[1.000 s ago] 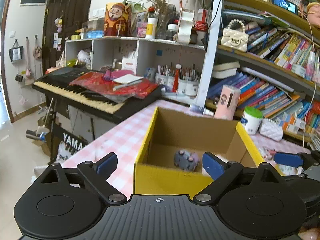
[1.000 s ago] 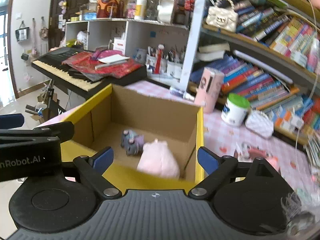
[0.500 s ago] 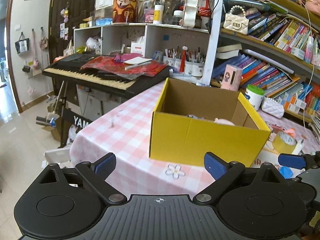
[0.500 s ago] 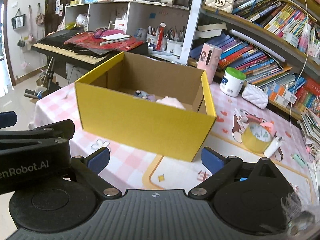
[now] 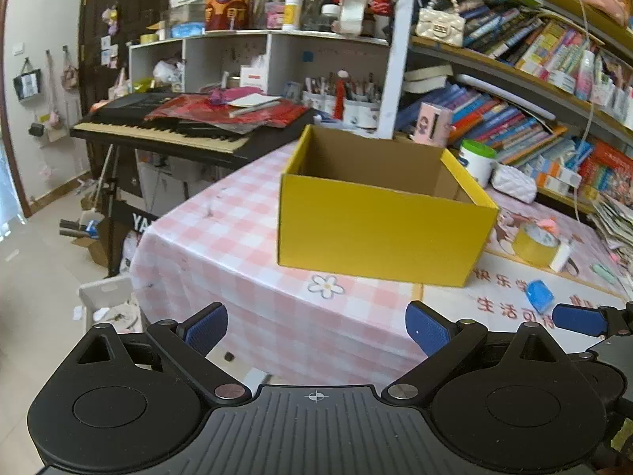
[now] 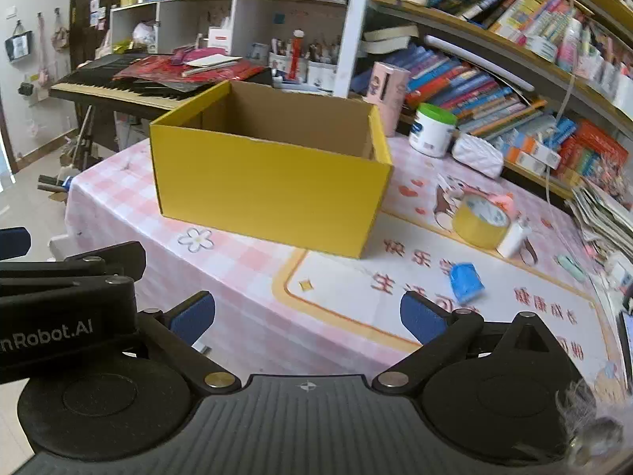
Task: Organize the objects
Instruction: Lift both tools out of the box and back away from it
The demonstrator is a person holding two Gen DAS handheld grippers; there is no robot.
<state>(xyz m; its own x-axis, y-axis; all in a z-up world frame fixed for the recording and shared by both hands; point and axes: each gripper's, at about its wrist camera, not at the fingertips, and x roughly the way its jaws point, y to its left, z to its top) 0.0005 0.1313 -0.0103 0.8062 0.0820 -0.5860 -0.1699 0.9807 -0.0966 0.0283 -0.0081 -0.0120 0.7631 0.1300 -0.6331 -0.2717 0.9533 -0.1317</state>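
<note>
While nothing sits between them, both tongs gape wide.

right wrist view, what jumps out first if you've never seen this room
The bright yellow box dominates, standing open-topped on the pink checked tablecloth. To its right lie a yellow tape roll and a small blue packet. Behind, crammed bookshelves fill the wall.

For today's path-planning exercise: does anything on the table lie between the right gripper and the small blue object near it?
Nothing visible does. The right gripper is open and empty, and only bare printed mat lies between it and the small blue object. The tape roll and the yellow box sit beyond it, off that path.
</note>
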